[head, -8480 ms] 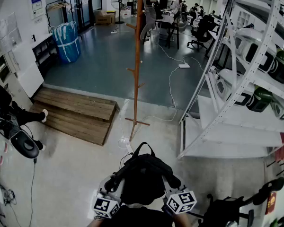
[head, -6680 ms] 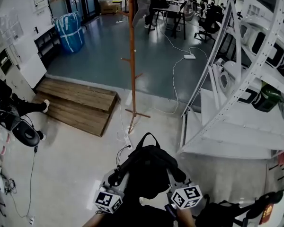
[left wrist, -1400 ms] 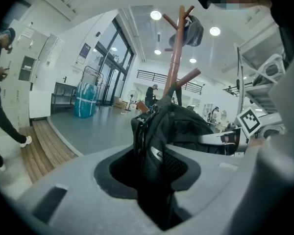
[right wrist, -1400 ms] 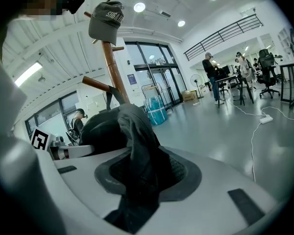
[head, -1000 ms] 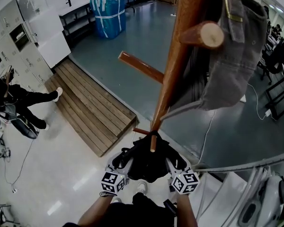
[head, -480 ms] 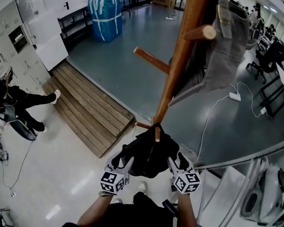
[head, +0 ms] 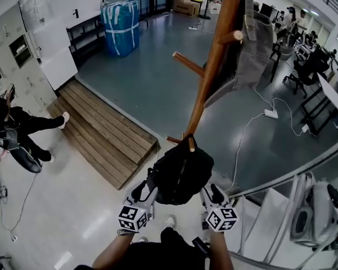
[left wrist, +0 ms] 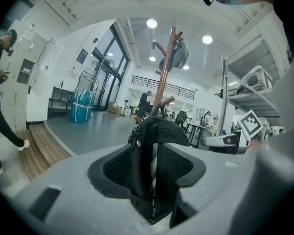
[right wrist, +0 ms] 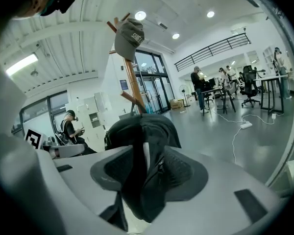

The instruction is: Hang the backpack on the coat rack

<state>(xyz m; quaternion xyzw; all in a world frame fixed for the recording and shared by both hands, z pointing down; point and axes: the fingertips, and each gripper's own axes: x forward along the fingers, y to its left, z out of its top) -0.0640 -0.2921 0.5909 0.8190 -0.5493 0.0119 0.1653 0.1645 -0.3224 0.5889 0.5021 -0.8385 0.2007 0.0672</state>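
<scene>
The black backpack hangs by its top loop from a low peg of the wooden coat rack. My left gripper is at its lower left side and my right gripper at its lower right. In the left gripper view the backpack fills the gap, and black strap fabric lies loosely between the wide jaws of the left gripper. The right gripper shows the same, with the backpack in front. Both stand open.
A grey cap and garment hang on an upper peg. A wooden step platform lies to the left, with a blue wrapped bundle behind it. A person sits at far left. Metal shelving is at the right, and cables lie on the floor.
The backpack's loop has settled over the low peg and the bag now hangs there. Both grippers have drawn back toward me, their jaws wider. The view has pulled away from the rack.
</scene>
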